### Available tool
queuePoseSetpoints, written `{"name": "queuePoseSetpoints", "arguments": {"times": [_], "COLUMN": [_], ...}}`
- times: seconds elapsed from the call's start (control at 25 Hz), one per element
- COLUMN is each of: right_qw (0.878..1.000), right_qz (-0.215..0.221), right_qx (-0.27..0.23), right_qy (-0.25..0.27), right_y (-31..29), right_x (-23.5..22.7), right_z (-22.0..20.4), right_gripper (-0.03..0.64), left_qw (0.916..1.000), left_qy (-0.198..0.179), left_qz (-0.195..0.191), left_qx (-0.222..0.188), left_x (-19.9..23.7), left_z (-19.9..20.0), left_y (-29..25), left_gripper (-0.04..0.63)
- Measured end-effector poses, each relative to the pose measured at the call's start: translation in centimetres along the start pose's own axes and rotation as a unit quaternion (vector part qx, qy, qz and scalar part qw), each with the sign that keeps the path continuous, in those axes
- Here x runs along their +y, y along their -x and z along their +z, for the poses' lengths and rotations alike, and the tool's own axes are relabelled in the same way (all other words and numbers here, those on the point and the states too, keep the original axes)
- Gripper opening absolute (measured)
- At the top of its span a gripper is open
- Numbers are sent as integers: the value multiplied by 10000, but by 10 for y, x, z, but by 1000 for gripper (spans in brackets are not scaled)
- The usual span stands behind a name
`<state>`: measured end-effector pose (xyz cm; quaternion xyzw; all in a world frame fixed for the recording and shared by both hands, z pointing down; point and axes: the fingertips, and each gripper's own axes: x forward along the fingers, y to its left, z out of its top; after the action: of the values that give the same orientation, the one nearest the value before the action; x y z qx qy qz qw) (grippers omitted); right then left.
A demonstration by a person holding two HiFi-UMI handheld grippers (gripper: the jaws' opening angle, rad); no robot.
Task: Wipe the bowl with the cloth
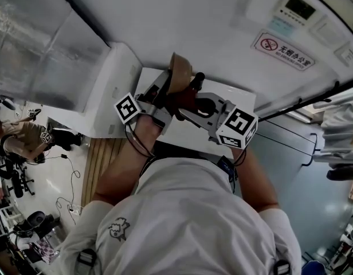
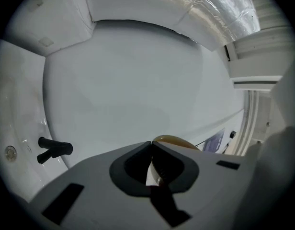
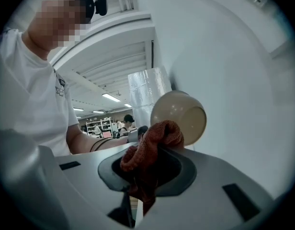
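Note:
In the head view I hold both grippers up in front of my chest, close together. My left gripper (image 1: 165,90) is shut on the rim of a tan bowl (image 1: 180,72), which is tilted on its side. In the left gripper view the shut jaws meet at the left gripper (image 2: 151,145), with the bowl's edge (image 2: 174,140) just past them. My right gripper (image 1: 191,99) is shut on a bunched rust-red cloth (image 3: 154,143). In the right gripper view the bowl (image 3: 178,114) hangs just beyond the cloth, its outside facing me; touching or apart, I cannot tell.
A white table (image 1: 225,96) stands below the grippers against a white wall. A wooden slatted panel (image 1: 105,153) lies to its left. A no-smoking sign (image 1: 282,50) is on the wall. A black lever (image 2: 54,149) shows on the white surface. People sit far off at the left.

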<state>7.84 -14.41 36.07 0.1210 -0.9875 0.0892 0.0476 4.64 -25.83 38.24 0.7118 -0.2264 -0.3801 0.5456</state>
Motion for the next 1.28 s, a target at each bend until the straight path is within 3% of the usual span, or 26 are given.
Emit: {"name": "queuePoseSetpoints", "arguments": {"times": [0.28, 0.48, 0.84, 1.12, 1.28], "right_qw": [9993, 9958, 9926, 9922, 9916], "right_qz": [-13, -492, -939, -940, -854], "right_qx": [-216, -397, -723, -654, -648], "right_qy": [292, 654, 251, -491, -726], "right_y": [16, 36, 51, 41, 34], "right_x": [11, -9, -66, -93, -92], "right_z": [30, 58, 67, 37, 23], "right_gripper": [89, 89, 89, 89, 87], "left_qw": [9992, 9977, 9941, 9883, 9882], "left_qy": [350, 485, 631, 503, 495], "left_qz": [5, -44, -331, -617, -772], "left_qx": [192, 474, 815, 1304, 1228], "left_x": [17, 21, 11, -7, -20], "left_z": [-12, -27, -51, -67, -63], "left_y": [15, 22, 16, 10, 2], "left_gripper": [20, 20, 20, 20, 20]}}
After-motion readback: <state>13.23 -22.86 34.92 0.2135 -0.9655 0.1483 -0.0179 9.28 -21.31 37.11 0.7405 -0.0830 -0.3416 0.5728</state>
